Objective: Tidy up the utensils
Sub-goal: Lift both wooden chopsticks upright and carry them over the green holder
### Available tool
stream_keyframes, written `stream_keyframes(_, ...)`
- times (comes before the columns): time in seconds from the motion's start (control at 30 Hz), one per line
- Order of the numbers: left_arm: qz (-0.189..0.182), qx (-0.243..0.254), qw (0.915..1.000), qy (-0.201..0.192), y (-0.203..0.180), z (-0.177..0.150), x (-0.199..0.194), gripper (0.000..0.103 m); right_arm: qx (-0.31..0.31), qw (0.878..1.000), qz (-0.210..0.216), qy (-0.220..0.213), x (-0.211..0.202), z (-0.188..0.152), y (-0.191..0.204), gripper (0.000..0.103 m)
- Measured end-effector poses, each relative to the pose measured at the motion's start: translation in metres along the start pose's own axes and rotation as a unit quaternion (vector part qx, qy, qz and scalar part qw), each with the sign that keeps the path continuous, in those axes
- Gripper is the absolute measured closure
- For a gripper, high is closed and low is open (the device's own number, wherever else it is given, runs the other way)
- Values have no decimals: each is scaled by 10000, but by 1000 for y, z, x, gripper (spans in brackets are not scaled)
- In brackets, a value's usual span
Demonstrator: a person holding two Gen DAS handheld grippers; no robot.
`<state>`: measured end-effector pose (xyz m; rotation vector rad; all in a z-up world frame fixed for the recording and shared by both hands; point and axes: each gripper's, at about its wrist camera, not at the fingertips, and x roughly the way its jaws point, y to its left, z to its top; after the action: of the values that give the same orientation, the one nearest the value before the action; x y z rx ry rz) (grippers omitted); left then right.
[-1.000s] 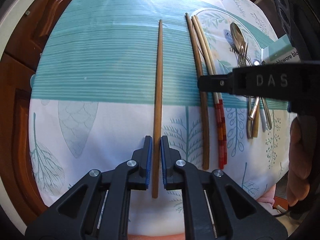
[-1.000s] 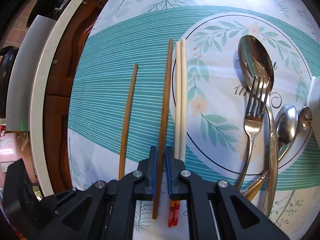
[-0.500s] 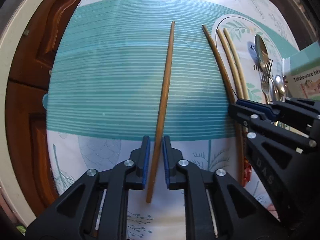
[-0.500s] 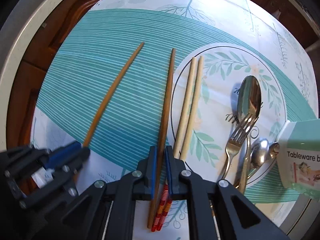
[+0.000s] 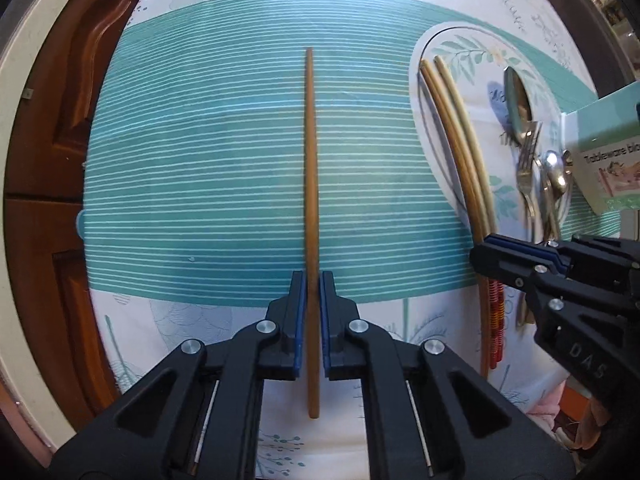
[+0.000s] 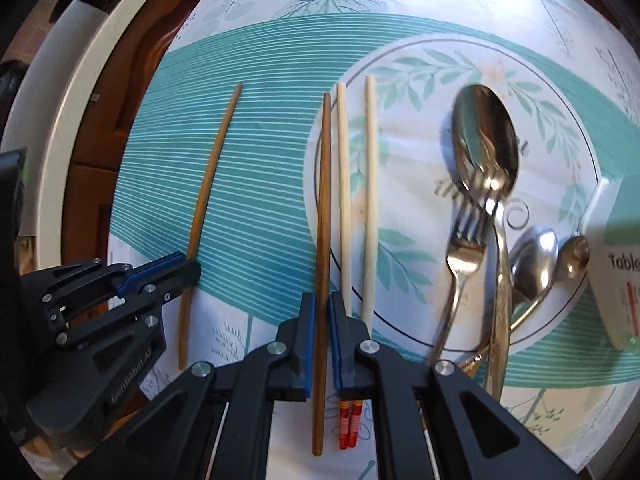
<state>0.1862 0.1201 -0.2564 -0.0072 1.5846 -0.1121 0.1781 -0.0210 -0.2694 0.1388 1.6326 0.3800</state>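
On the counter my left tongs and right tongs each clench one brown chopstick, both lying lengthwise, well apart; pale pair just beside the right's.

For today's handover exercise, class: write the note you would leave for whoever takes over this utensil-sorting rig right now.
Left gripper: shut on the lighter brown chopstick, out on the teal stripes.
Right gripper: shut on the darker brown chopstick, beside the two pale chopsticks with red ends.
Fork and spoons lie heaped by the tableware box.
Done: both brown chopsticks gripped.
Left: pair them, then sort the metal cutlery.
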Motion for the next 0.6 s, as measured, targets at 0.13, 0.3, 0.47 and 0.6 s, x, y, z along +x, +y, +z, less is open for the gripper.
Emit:
stream_keyframes(0.13,-204,71,9979,-619,-11,-17,-19,99,179,9968,656,-422,-19,-16,-20,97)
stream_keyframes(0.3,-283,330,9850,-1669,-43,-45,-64,99,-9,9824,982,-1588,-66,-46,-30,97)
stream_keyframes(0.47,-502,549,9582,-2761,-79,-67,-113,99,-381,9480,896,-3030,-123,-90,-33,97)
stream_keyframes(0.6,-578,849,9282,-3576,-111,-82,-156,99,-583,9107,712,-4026,-161,-126,-39,97)
